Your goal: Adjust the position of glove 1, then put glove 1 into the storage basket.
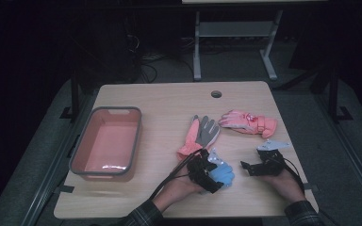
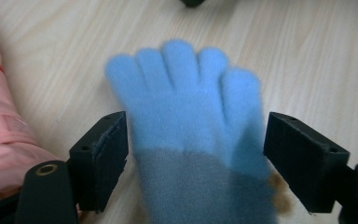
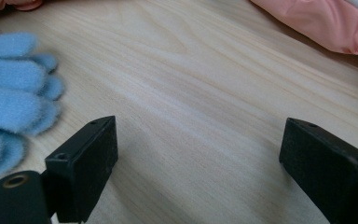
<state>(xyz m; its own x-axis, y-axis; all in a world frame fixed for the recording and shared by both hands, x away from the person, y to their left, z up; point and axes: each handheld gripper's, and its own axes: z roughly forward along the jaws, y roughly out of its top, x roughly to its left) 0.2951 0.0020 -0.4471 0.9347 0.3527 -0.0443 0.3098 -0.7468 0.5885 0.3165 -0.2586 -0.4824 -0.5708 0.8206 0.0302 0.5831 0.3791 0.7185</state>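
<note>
Gloves lie scattered on the wooden surface [image 1: 169, 103] in the high view. The blue glove [image 1: 222, 173] sits near the front edge, directly under the left gripper [image 1: 206, 170], while the right gripper [image 1: 259, 167] rests just beside it to the right, over bare wood. A grey-and-pink glove [image 1: 201, 134] and a pink glove [image 1: 247, 122] lie farther back, and a pink bin [image 1: 106, 141] stands well apart on the left.

From the left gripper view, the blue glove [image 2: 186, 121] lies flat between the fingers [image 2: 103, 154], its long axis running straight away from the camera, fingertips pointing ahead, grey cuff nearest. The jaws stand apart, one on each side of the palm, not yet clamping it. It looks fuzzy and soft.

In the right gripper view, the fingers [image 3: 86, 163] are spread wide over empty wood; the blue glove [image 3: 16, 88] lies off to their left. The left gripper is clearly nearer.
</note>
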